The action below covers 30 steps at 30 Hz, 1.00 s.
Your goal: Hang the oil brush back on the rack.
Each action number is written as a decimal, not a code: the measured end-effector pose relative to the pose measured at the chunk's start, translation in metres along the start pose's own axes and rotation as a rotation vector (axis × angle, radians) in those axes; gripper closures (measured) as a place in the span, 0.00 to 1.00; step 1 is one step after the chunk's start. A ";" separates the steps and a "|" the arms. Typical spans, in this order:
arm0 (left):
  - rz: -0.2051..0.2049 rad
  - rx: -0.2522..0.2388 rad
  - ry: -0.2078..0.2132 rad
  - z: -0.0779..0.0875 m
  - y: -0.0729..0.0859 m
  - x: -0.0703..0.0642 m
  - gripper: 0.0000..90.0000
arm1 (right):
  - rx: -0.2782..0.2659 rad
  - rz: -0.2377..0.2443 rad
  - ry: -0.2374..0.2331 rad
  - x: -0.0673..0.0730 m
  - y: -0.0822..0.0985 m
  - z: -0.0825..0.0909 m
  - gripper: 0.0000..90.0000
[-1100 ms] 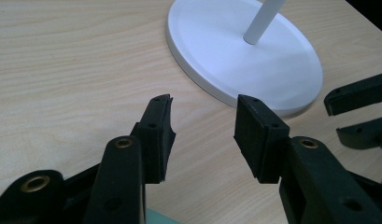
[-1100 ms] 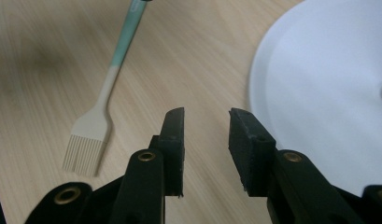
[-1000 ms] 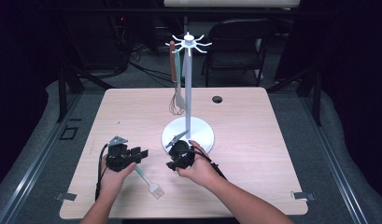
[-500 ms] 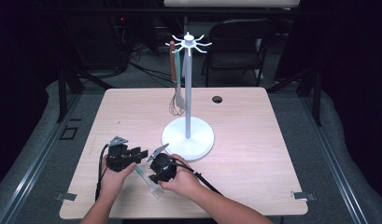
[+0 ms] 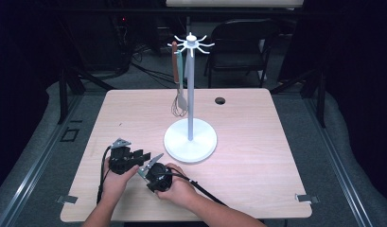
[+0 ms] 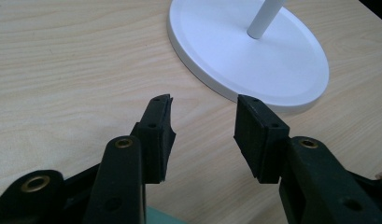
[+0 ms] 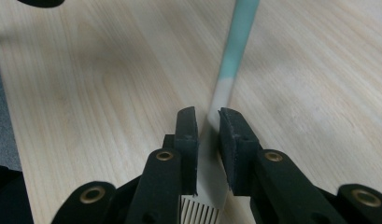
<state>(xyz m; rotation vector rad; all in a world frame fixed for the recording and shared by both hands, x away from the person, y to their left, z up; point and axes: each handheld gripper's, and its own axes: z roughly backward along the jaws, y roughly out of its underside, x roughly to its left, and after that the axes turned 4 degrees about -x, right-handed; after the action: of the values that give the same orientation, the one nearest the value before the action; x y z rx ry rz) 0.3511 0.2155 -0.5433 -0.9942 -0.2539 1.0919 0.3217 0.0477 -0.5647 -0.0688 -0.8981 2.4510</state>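
Observation:
A spatula with a teal handle and a white slotted blade lies flat on the wooden table. My right gripper hangs over it with the pale neck between the jaws. They have just been closing and stand narrow, with a sliver of gap left at the tips. In the high view the right gripper sits by the front edge, right next to my left gripper. The left gripper is open and empty, aimed at the white stand base. A bit of teal handle shows under it.
A white utensil stand rises mid-table, with spokes at its top. A whisk and a brown-handled utensil hang from it on the left. A dark hole lies at the back. Chairs and cables are beyond the table.
My right hand has swung left and down from the stand base to the spatula beside the left gripper, and its jaws have narrowed. The left hand has stayed put.

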 end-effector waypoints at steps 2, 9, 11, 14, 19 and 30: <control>-0.003 0.006 0.000 0.000 0.000 0.000 0.63 | 0.003 -0.013 -0.010 -0.003 0.003 0.002 0.87; -0.007 0.008 -0.002 0.001 0.000 0.000 0.63 | 0.018 -0.055 -0.008 -0.018 0.018 0.018 0.89; -0.005 0.003 -0.003 0.000 0.000 -0.001 0.63 | 0.028 -0.047 0.005 -0.022 0.025 0.026 0.89; -0.004 0.001 -0.003 0.001 0.000 -0.001 0.63 | 0.035 -0.052 0.020 -0.029 0.041 0.041 0.89; -0.009 0.008 -0.004 -0.001 0.001 -0.003 0.63 | 0.039 -0.075 0.058 -0.045 0.073 0.070 0.90; -0.009 0.020 0.000 -0.004 0.003 -0.007 0.63 | 0.066 -0.154 0.134 -0.070 0.131 0.124 0.90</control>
<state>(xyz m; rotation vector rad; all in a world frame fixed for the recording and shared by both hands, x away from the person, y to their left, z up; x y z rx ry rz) 0.3484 0.2082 -0.5457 -0.9742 -0.2469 1.0841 0.2946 -0.1431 -0.5577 -0.1342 -0.7361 2.3013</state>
